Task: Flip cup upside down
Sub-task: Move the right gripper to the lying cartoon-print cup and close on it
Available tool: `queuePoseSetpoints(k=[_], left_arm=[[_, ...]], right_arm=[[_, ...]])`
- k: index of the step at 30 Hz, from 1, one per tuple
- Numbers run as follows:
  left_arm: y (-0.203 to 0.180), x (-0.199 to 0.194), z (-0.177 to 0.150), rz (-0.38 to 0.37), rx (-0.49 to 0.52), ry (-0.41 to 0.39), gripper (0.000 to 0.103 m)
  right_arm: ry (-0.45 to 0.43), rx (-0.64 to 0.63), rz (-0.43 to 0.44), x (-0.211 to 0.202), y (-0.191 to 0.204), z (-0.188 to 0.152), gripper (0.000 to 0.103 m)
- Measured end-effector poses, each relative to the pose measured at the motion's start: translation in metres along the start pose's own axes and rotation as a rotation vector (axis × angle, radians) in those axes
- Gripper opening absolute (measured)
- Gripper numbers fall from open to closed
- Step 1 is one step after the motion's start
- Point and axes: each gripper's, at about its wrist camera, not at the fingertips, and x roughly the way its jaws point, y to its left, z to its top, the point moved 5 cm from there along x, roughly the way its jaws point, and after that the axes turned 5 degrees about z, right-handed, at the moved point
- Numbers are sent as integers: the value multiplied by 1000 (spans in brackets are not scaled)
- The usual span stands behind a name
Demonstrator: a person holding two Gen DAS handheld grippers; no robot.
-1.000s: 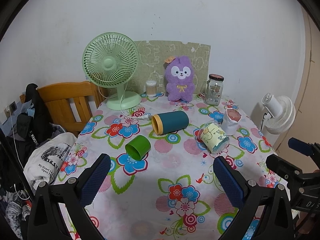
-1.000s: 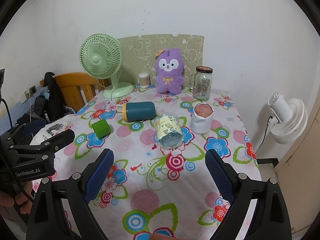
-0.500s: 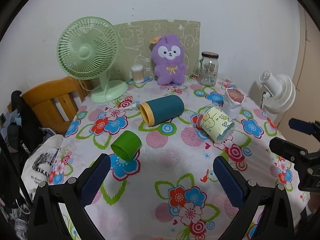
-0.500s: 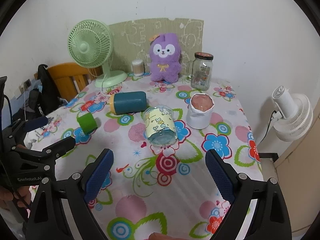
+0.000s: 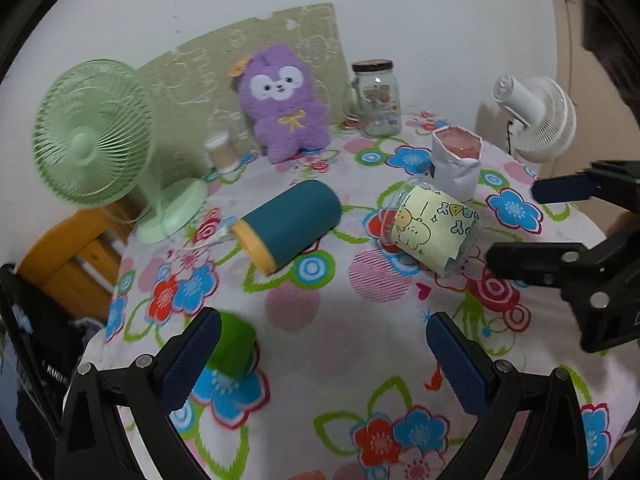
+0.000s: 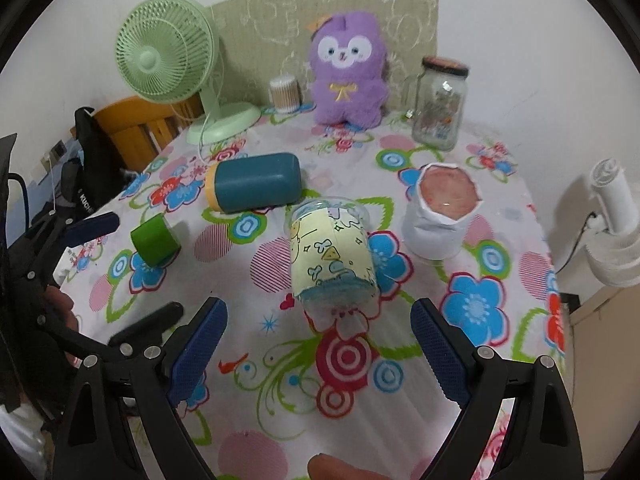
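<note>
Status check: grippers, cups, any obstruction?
Left gripper and right gripper open, empty. Clear cartoon cup on its side ahead of right gripper; green cup by left finger. Approach unobstructed; white paper cup adjacent.

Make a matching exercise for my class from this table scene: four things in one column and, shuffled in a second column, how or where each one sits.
1. teal cup
2. glass jar
3. small green cup
4. clear cartoon cup

A. upright, lid on, at the back
B. on its side, yellow rim
C. on its side, in front of the right gripper
D. on its side, by the left gripper

Pairs: 1-B, 2-A, 3-D, 4-C
</note>
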Motion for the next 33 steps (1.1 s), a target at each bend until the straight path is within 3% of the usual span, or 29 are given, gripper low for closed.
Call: queuePoseSetpoints(k=[13,19,20,23,33], left_arm=[[-3,57,14,-82,42,78,103],[-5,71,13,-50,97,95,103],[-7,73,13,-49,108,96,103],[-9,74,13,-49,119,98,103],[-7,55,11,-91,72,99,103]], right_arm=[[112,25,38,65,-17,18,94],[135,25,38,85,-21,21,94],[136,24,39,87,-21,21,91],[152,12,61,92,-18,22,68],[100,1,83,67,-10,24,64]])
